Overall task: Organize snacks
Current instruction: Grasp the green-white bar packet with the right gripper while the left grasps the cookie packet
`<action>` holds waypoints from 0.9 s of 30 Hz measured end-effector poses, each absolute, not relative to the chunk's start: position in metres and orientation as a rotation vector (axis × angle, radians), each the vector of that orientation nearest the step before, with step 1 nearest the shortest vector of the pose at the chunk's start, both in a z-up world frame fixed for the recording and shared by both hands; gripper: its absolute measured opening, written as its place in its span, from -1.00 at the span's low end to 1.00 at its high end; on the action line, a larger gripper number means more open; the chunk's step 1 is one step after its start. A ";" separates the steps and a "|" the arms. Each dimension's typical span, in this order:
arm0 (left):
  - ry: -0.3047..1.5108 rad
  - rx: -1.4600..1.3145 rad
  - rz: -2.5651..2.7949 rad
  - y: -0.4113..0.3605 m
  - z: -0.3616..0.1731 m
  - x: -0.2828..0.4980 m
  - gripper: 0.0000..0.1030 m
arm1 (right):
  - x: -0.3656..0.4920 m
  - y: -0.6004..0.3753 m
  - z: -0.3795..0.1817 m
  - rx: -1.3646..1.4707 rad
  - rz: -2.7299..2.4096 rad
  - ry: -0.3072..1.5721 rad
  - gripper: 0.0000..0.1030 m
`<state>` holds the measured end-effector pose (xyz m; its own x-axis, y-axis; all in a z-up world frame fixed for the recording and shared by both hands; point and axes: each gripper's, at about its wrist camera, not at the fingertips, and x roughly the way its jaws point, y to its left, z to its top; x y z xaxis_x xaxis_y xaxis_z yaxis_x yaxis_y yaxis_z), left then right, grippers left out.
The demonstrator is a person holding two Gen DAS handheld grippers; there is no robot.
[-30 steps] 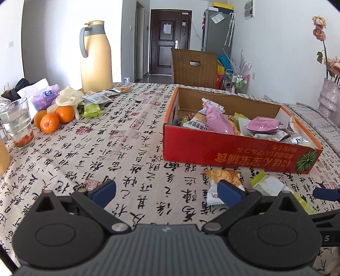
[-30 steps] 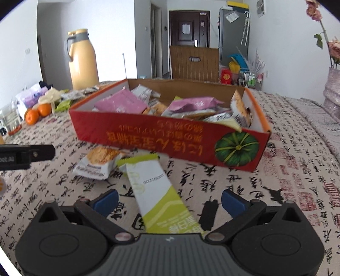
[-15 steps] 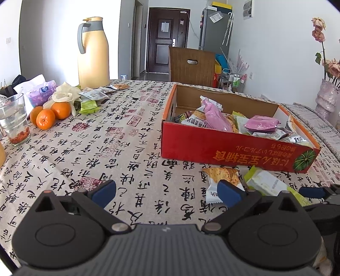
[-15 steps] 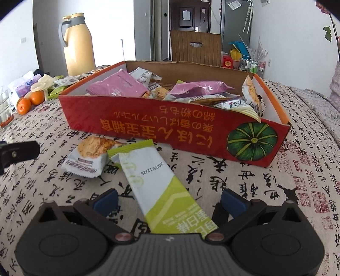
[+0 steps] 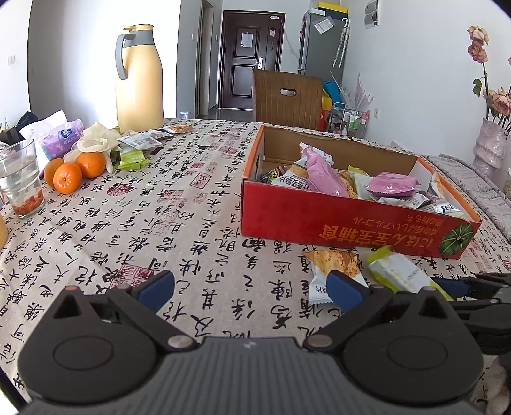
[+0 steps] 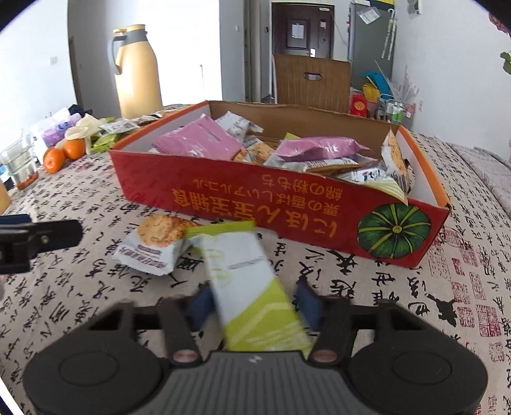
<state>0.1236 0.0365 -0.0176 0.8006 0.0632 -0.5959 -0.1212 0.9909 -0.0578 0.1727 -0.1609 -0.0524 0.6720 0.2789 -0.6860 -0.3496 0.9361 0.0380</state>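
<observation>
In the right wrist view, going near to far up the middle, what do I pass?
right gripper → green-and-white packet between its jaws → red box → pink packets inside → wooden chair → dark door.

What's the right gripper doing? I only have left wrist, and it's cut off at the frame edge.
Observer: The right gripper has just been closing. Its pads sit against both long edges of the green packet.
Operator: Biscuit packet caught too?
Observer: No. The biscuit packet lies outside the jaws, its side touching the green packet's far end.
Operator: Room in the box?
Observer: The red box looks piled at left and centre. There's a small gap at its right end, behind the pumpkin print.
</observation>
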 end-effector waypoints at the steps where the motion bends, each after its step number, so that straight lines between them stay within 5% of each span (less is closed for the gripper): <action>1: 0.635 -0.095 0.099 0.037 -0.018 0.124 1.00 | 0.171 -0.161 -0.052 -0.102 0.361 0.753 -0.29; 27: 0.675 -0.029 0.039 0.006 -0.014 0.152 1.00 | 0.141 -0.234 -0.032 0.006 0.171 0.618 -0.34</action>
<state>0.1518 0.0064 -0.0143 0.7798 0.0268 -0.6254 -0.0457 0.9989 -0.0142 0.1407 -0.2335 -0.0323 0.8012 0.1612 -0.5762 -0.1576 0.9859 0.0566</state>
